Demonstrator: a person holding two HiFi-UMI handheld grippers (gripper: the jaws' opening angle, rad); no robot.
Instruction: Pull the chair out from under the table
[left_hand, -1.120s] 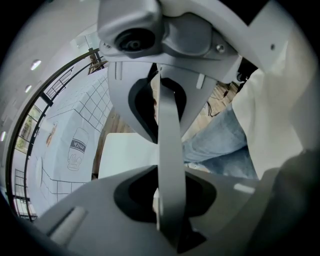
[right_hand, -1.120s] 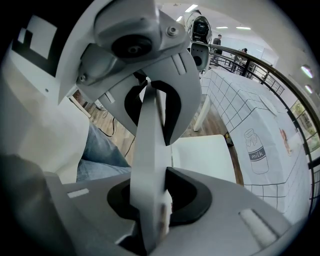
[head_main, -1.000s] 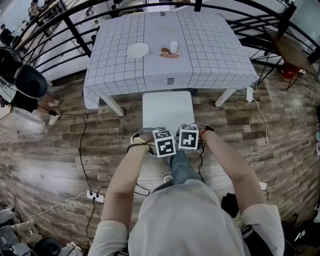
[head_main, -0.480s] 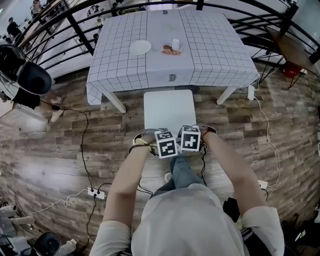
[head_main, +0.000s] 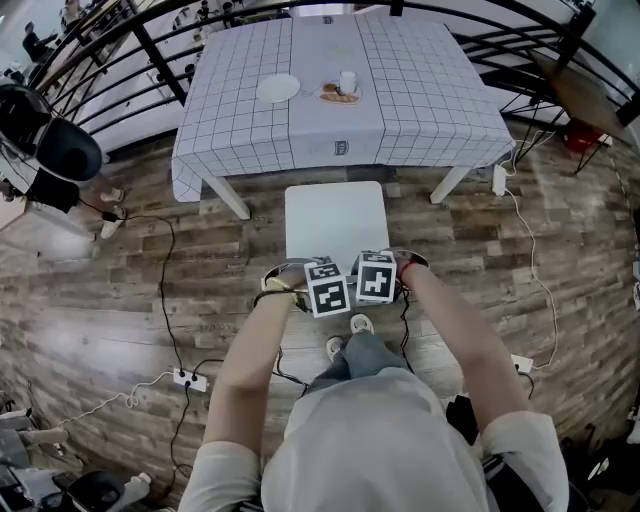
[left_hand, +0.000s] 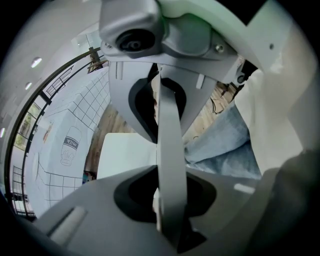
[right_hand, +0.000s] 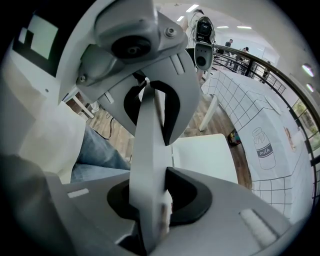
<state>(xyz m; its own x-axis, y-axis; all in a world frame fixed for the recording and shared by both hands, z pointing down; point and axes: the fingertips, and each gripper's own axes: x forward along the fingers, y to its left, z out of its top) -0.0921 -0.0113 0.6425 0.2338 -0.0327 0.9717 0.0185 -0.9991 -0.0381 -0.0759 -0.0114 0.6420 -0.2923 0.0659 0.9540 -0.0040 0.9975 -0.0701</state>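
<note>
At the back of the white chair (head_main: 335, 220), your left tool (left_hand: 167, 160) and right tool (right_hand: 150, 160) clamp its top edge; likely light, rigid: pull evenly.

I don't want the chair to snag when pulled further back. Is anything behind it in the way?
The person's own feet and leg stand directly behind the chair. The power strip and its cable lie off to the left, out of the path.
</note>
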